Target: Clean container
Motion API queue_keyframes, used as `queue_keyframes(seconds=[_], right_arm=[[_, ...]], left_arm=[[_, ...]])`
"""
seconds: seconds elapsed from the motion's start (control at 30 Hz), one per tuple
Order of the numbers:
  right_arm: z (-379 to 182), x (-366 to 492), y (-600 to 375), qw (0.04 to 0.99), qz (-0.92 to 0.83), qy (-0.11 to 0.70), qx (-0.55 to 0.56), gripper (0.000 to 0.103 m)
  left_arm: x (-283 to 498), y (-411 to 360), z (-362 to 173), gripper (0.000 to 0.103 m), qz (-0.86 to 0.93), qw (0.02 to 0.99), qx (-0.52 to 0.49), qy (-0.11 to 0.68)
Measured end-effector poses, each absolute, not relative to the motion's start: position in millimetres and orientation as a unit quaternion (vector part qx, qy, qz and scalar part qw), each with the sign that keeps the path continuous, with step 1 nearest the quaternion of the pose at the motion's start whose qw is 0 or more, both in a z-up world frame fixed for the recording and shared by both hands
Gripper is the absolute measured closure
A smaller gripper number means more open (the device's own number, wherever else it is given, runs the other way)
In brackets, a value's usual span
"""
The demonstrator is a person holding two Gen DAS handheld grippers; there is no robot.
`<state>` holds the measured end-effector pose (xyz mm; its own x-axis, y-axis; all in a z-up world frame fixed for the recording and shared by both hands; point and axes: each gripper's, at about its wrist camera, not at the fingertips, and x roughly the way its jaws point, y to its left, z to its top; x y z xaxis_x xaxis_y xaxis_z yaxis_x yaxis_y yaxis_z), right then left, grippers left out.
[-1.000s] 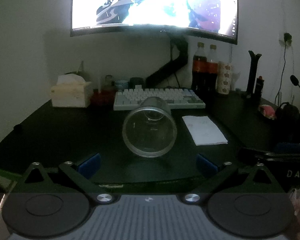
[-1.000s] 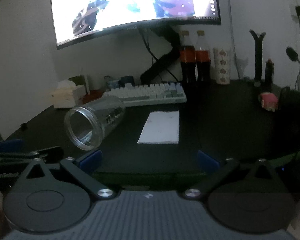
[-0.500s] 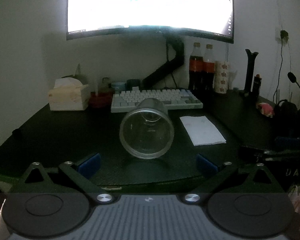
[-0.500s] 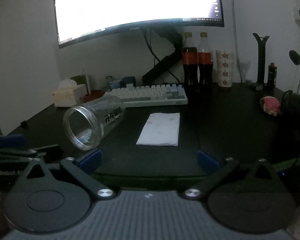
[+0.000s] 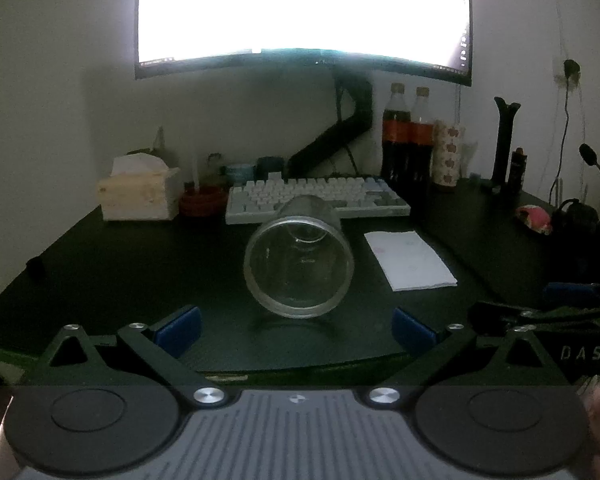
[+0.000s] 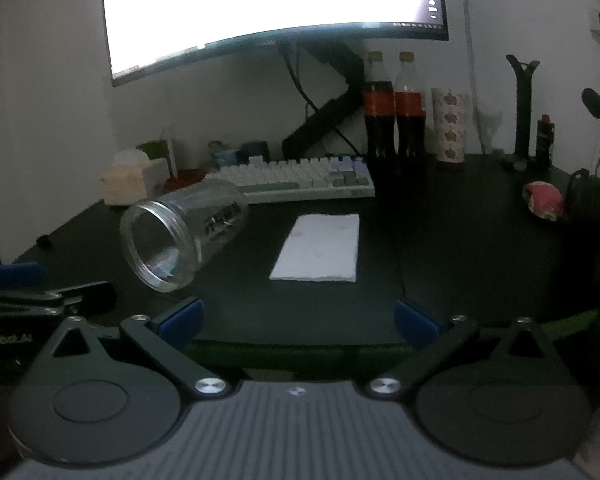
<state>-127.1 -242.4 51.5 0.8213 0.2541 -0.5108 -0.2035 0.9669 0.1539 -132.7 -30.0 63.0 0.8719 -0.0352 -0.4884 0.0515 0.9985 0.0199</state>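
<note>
The jar (image 5: 299,267) lies on its side on the dark tabletop (image 5: 140,264), open mouth facing you. It is clear and empty, with dark lettering on its wall visible in the right wrist view (image 6: 182,234). Its closed end points toward the keyboard (image 5: 318,198), which sits just behind it.

A folded white napkin (image 5: 410,260) lies flat on the tabletop to the right of the jar, near it but not touching. In the right wrist view the napkin (image 6: 320,247) is directly ahead of your right hand-held gripper (image 6: 296,318).

Your left hand-held gripper (image 5: 296,326) is lined up with the jar mouth, short of it. Its blue fingertips (image 5: 179,327) stand wide apart and hold nothing. The right hand-held gripper's fingertips (image 6: 414,323) are likewise spread wide and empty. Each hand-held gripper shows at the edge of the other's view, low over the near tabletop edge.

Behind the keyboard, a bright monitor (image 5: 304,8) hangs on a black arm. Two cola bottles (image 5: 408,140) stand upright side by side right of the keyboard, with a patterned cup (image 5: 447,156) just beside them. A tissue box (image 5: 140,190) stands at the left rear. A pink object (image 5: 534,219) and a headset with microphone (image 5: 588,184) lie at the far right.
</note>
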Motion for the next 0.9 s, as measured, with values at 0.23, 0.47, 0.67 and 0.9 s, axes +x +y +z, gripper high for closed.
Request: queue_keyframes(seconds=[0.23, 0.47, 0.67, 0.9], right_arm=[[37, -109, -235, 0.932, 0.117, 0.342, 0.043, 0.000], [26, -103, -231, 0.928, 0.116, 0.354, 0.031, 0.000], [23, -96, -234, 0.926, 0.112, 0.360, 0.034, 0.000], [24, -83, -233, 0.913, 0.107, 0.392, 0.031, 0.000]], left_arm=[[-114, -26, 47, 0.000, -0.023, 0.954, 0.006, 0.298], [-101, -18, 33, 0.000, -0.011, 0.946, -0.012, 0.325], [-98, -20, 28, 0.000, -0.004, 0.943, -0.003, 0.333], [-92, -19, 27, 0.000, 0.000, 0.939, -0.001, 0.345]])
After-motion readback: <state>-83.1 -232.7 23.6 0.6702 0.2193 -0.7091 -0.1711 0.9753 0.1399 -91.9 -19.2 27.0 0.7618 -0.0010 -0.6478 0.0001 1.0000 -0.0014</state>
